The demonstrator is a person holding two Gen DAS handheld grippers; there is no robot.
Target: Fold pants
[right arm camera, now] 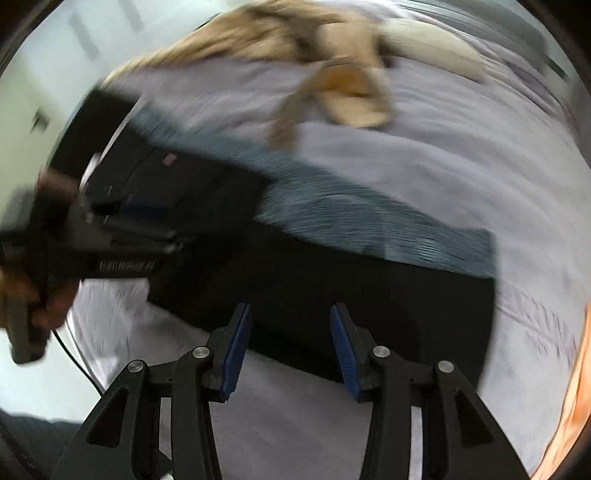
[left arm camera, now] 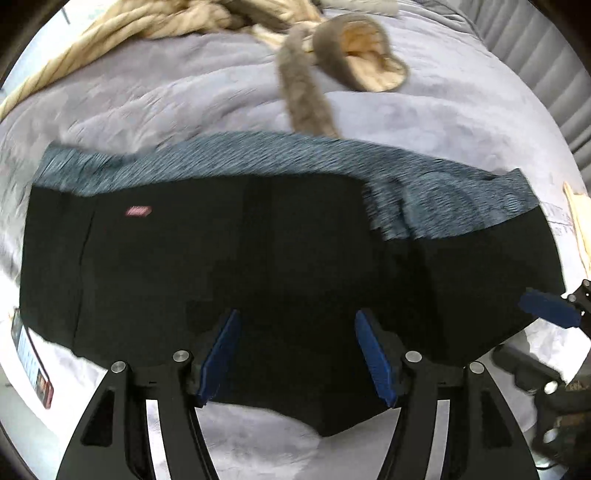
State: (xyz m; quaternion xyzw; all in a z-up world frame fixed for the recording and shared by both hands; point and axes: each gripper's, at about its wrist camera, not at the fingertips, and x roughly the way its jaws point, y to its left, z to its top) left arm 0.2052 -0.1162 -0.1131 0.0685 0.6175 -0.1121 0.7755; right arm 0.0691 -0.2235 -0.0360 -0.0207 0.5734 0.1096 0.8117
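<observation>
Black pants (left arm camera: 229,258) with a blue-grey patterned waistband (left arm camera: 258,158) lie folded flat on the grey bed cover (left arm camera: 166,92). A small pink label (left arm camera: 137,211) shows at their left. My left gripper (left arm camera: 295,350) is open just above the pants' near edge, holding nothing. My right gripper (right arm camera: 290,347) is open over the near edge of the pants (right arm camera: 351,295), empty. It also shows in the left wrist view (left arm camera: 550,308) at the pants' right end. The left gripper (right arm camera: 122,229) appears blurred in the right wrist view.
A grey fur-lined slipper (left arm camera: 364,59) and a grey furry strip (left arm camera: 306,99) lie beyond the pants. Thick beige rope or knit (left arm camera: 122,26) lies at the far left. A phone (left arm camera: 31,362) lies at the near left. An orange cloth (right arm camera: 576,398) lies at the right.
</observation>
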